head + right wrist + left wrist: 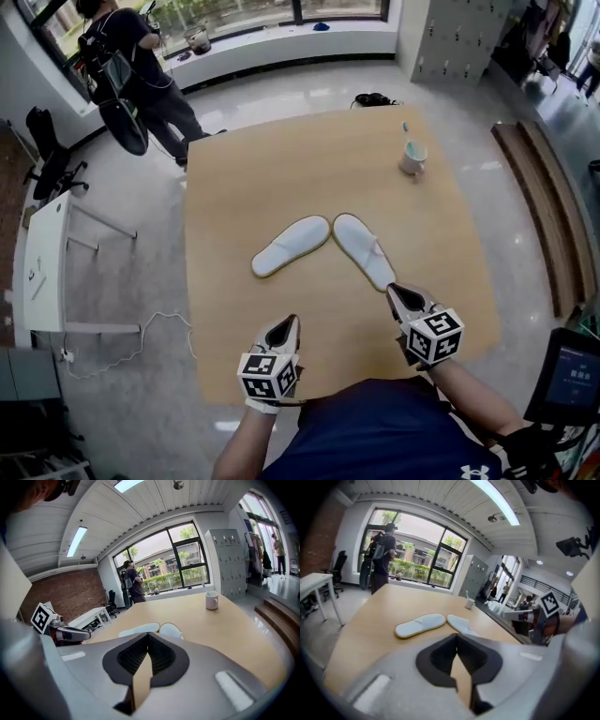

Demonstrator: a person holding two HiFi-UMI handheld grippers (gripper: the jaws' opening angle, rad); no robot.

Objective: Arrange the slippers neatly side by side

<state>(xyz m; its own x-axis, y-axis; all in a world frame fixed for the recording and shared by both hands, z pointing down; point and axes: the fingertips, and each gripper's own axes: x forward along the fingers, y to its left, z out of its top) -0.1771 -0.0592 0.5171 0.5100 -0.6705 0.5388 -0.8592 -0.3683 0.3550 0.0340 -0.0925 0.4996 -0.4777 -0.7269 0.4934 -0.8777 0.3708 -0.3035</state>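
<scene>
Two slippers: white, flat, thin-soled; left slipper (pixel 292 246) and right slipper (pixel 364 250) lying mid-table (pixel 234 178) in an inverted V, far ends almost meeting, near ends splayed well apart
Slipper feel: likely very light, soft and floppy if lifted by one end; probably quick to slide on the smooth wood, so easy to overshoot
Slipper hold: best taken at the sole rim close to the near end, pinched edge-on; a sideways nudge on that end may be enough to swing it parallel
Slipper order: not yet side by side, both near ends needing to come inward
Right gripper (pixel 394 292): jaws pressed together with nothing between them; tip just beside the near end of right slipper, contact not clear; tilted downward, aimed up and left in the head view
Left gripper (pixel 292 322): jaws together, empty, only bare table beyond the pads; hanging by the table's near edge, short of left slipper, angled down toward it
Arms: both held out low in front of the body, one on each side of the pair, right reaching further than left
Cup (pixel 412 157): far right of the table, well apart from the slippers, no obstacle
Person (pixel 131 56): standing off the far left corner, clear of the work
</scene>
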